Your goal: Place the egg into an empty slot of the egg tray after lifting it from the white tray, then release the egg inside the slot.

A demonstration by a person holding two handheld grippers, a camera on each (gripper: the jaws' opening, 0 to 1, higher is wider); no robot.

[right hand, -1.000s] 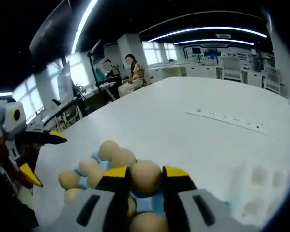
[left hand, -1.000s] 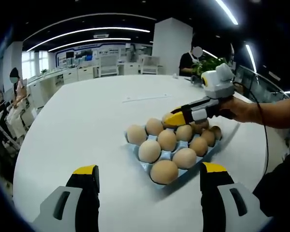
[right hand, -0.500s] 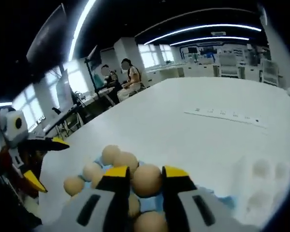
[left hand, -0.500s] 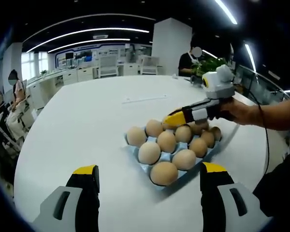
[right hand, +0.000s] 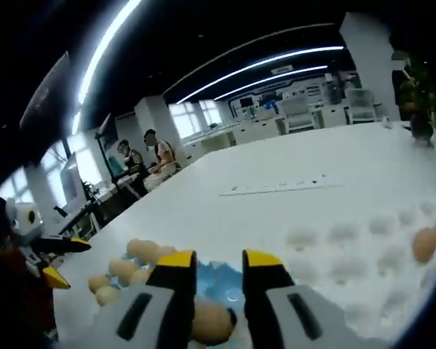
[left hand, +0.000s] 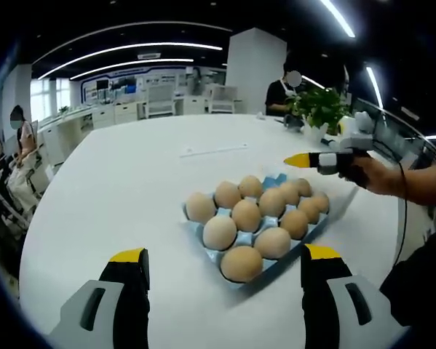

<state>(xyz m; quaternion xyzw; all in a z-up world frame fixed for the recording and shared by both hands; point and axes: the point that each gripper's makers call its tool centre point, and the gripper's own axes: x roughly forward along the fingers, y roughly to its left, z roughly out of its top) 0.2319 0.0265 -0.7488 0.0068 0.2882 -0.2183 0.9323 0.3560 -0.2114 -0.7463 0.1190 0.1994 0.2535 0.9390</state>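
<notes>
Change: the right gripper (right hand: pixel 210 265), pinching an egg a second ago, is now lifting away with nothing between its spread jaws.
Egg: it is lying in the blue egg tray (left hand: pixel 264 256), just below the jaws (right hand: pixel 212 322).
Left gripper: spread, holding nothing, hovering near (left hand: pixel 221 265).
Advice: keep rising straight, clear of neighbouring eggs.
Next: the white tray (right hand: pixel 363 251) at right is holding more eggs.

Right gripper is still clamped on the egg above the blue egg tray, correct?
No. In the right gripper view the right gripper is open with nothing between its jaws; the egg now sits below it in the blue egg tray.
</notes>
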